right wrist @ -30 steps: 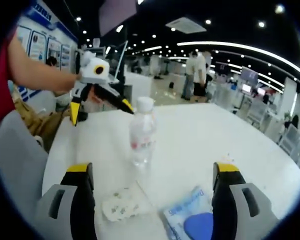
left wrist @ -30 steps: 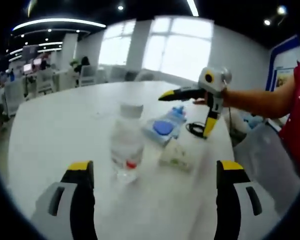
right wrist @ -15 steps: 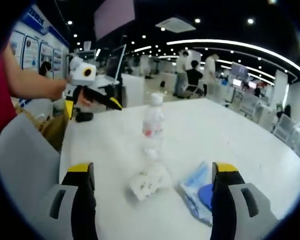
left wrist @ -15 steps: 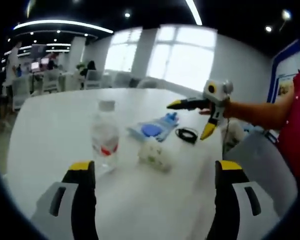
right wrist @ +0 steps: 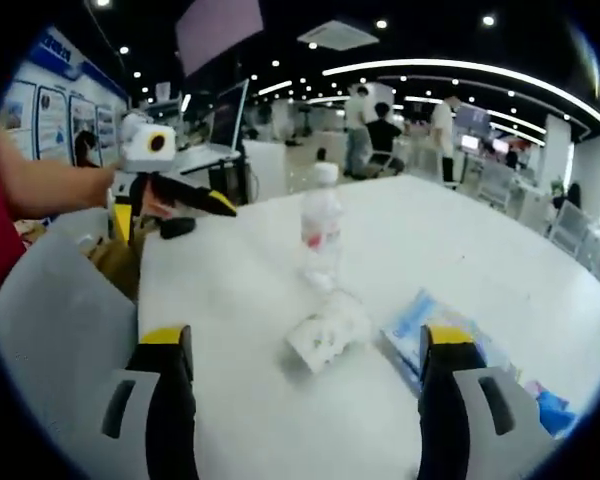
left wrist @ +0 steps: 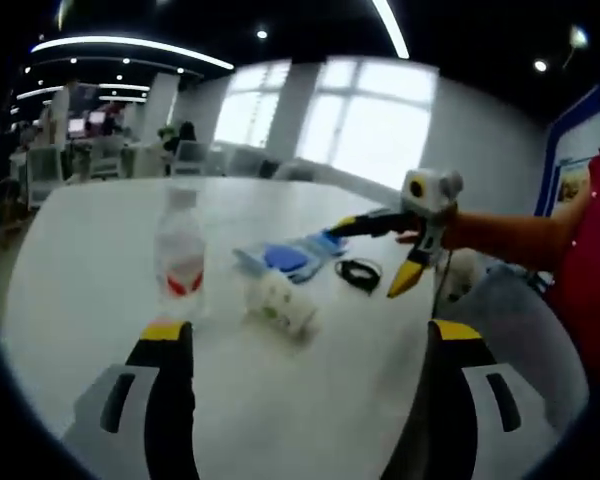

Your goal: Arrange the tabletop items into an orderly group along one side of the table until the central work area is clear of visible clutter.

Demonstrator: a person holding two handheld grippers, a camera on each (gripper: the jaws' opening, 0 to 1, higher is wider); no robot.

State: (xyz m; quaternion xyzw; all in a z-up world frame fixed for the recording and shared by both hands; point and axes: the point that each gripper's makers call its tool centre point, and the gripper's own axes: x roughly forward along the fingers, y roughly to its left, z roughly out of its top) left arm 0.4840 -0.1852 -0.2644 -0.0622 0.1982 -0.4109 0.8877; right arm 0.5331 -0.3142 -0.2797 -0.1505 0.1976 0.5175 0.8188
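Now | clear plastic bottle (left wrist: 180, 252) upright | crumpled tissue pack (left wrist: 278, 302) | both tongs (left wrist: 300, 345) (right wrist: 302, 350) spread, empty

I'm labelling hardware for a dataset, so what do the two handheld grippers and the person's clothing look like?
Both grippers look alike. The left gripper has grey bodies with black fingers capped in yellow. The right gripper, seen from outside, has slim black fingers with yellow tips below a white housing. The person's sleeve is red, worn short, leaving the forearm bare.

Open-plan office: rows of desks with monitors (right wrist: 477, 112), ceiling light strips (right wrist: 450, 68), seated people (right wrist: 382, 135).
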